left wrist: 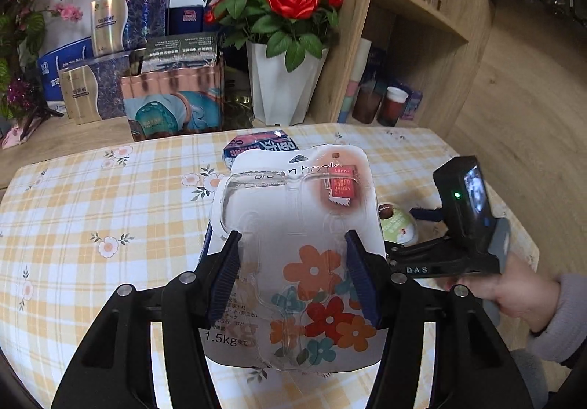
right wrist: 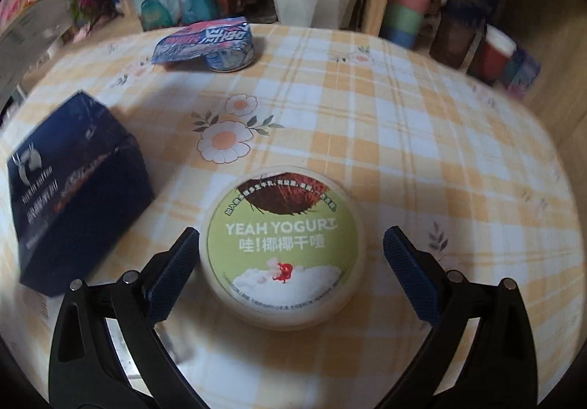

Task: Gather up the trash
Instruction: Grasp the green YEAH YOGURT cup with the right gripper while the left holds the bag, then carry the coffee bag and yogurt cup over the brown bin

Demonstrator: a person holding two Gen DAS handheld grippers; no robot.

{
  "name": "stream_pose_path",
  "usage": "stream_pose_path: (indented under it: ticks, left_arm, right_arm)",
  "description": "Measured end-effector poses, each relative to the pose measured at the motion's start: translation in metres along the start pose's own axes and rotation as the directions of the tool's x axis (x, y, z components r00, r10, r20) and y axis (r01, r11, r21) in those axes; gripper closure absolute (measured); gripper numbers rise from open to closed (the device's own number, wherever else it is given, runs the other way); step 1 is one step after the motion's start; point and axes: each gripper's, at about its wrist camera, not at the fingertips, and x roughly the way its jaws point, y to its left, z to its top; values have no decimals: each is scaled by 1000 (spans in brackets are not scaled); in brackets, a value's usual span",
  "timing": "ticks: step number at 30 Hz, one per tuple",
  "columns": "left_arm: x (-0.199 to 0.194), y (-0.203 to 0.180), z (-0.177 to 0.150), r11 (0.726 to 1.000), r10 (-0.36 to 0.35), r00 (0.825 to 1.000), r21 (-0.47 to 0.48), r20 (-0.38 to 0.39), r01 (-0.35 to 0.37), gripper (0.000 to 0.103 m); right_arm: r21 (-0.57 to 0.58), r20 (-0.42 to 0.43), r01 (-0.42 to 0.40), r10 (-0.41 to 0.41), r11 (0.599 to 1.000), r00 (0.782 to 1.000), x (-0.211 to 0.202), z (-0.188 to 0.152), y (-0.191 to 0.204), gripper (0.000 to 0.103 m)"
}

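Note:
My left gripper (left wrist: 292, 236) is shut on a flat plastic blister pack (left wrist: 293, 196) printed with orange and red flowers, holding it above the checked tablecloth (left wrist: 110, 207). A round yogurt tub (right wrist: 282, 244) with a green lid stands on the cloth between the fingers of my right gripper (right wrist: 291, 236). That gripper is open: the left pad is close to the tub's side and the right pad stands clear of it. In the left wrist view the same tub (left wrist: 398, 225) shows just right of the pack. A crumpled blue foil wrapper (right wrist: 209, 42) lies farther back on the table.
A dark blue box (right wrist: 73, 189) sits on the cloth left of the tub. Behind the table stand a white pot of red roses (left wrist: 282, 86), several gift boxes (left wrist: 172, 97) and a wooden shelf with cups (left wrist: 392, 104). A hand (left wrist: 513, 295) holds the right tool.

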Motion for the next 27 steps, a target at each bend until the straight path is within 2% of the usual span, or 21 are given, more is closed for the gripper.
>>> stream_pose_path:
  ticks: [2, 6, 14, 20, 27]
  left_arm:
    - [-6, 0, -1, 1000, -4, 1000, -9, 8, 4, 48]
    - [-22, 1, -4, 999, -11, 1000, -40, 29, 12, 48]
    - [-64, -4, -22, 994, -14, 998, -107, 60, 21, 48]
    - [-105, -10, -41, 986, -22, 997, -164, 71, 33, 48]
    - [-156, -25, -68, 984, -20, 996, -172, 93, 35, 48]
  right_arm:
    - [-7, 12, 3, -3, 1000, 1000, -4, -1, -1, 16]
    - [23, 20, -42, 42, 999, 999, -13, -6, -4, 18]
    - [38, 156, -89, 82, 995, 984, -75, -22, 3, 18]
    - [0, 248, -106, 103, 994, 963, -136, -62, 24, 18]
    - [39, 279, -174, 156, 984, 948, -192, -113, 42, 18]
